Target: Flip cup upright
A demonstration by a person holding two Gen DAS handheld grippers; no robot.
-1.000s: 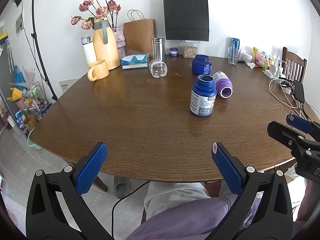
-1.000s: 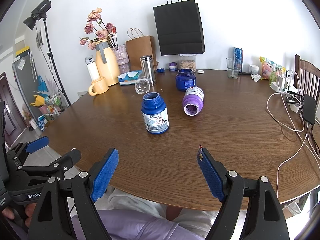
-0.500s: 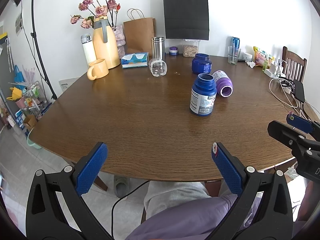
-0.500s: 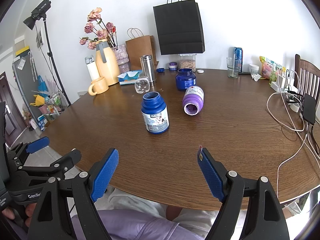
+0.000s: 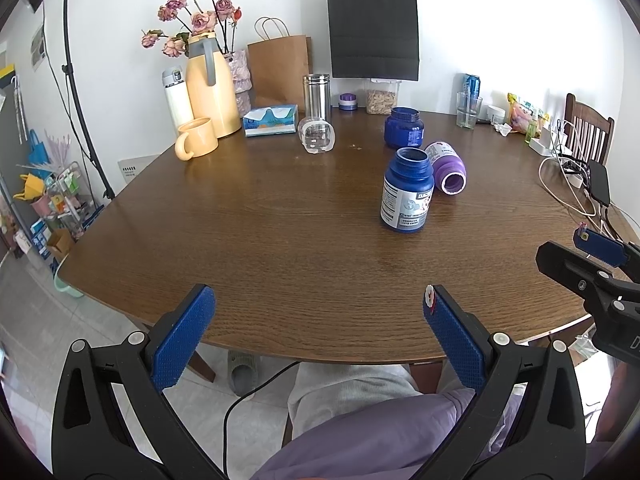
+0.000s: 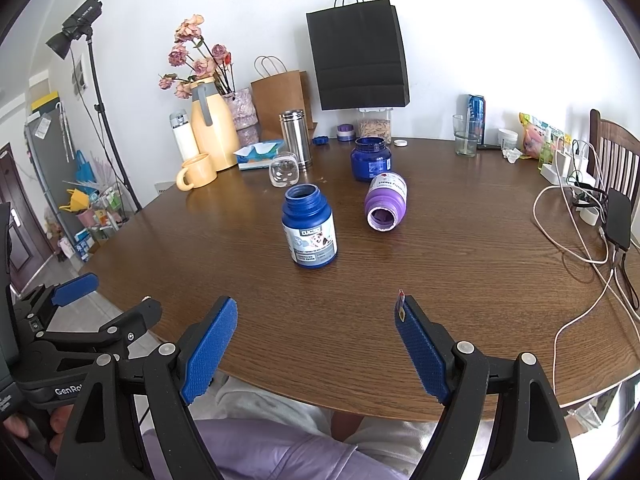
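The round brown wooden table (image 5: 280,240) is seen ahead. Both black blue-padded grippers, left (image 5: 316,300) and right (image 6: 318,312), are held empty, jaws apart, at its near edge. The clear glass cup (image 5: 317,140) is laid sideways beyond, beside the steel canister (image 5: 317,96).

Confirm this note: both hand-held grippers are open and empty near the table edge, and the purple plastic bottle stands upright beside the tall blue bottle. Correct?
Not quite. The purple plastic bottle lies on its side, mouth toward the camera, as the right wrist view shows. The rest holds: the left hand-held gripper and right hand-held gripper are open and empty, and the tall blue bottle is upright.
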